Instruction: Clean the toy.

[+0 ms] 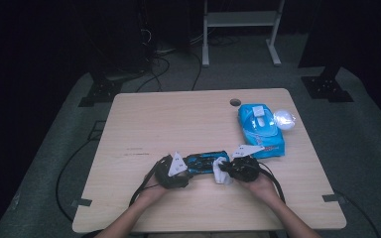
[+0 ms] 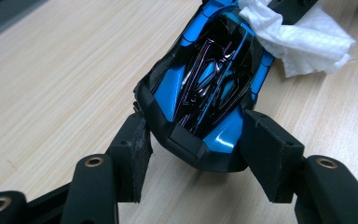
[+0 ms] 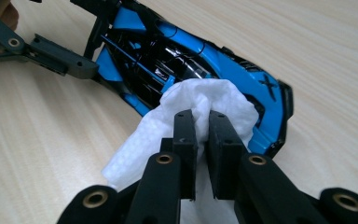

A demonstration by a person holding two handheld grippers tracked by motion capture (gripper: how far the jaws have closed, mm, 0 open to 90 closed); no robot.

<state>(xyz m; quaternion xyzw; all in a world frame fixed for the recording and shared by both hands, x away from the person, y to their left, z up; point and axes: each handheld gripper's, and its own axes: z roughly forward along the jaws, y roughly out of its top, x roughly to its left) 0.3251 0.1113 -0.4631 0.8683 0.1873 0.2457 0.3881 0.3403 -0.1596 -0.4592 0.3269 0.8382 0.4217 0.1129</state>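
A blue and black toy car lies on the wooden table near its front edge. My left gripper comes in from the left. In the left gripper view its pads lie against both sides of one end of the car. My right gripper is at the car's other end, shut on a white wipe. In the right gripper view the bunched wipe presses against the car's body. The wipe also drapes over the far end in the left gripper view.
A blue pack of wipes lies at the right of the table, just behind my right hand, with a round clear object beside it. A cable hole is near the far edge. Cables trail from both grippers.
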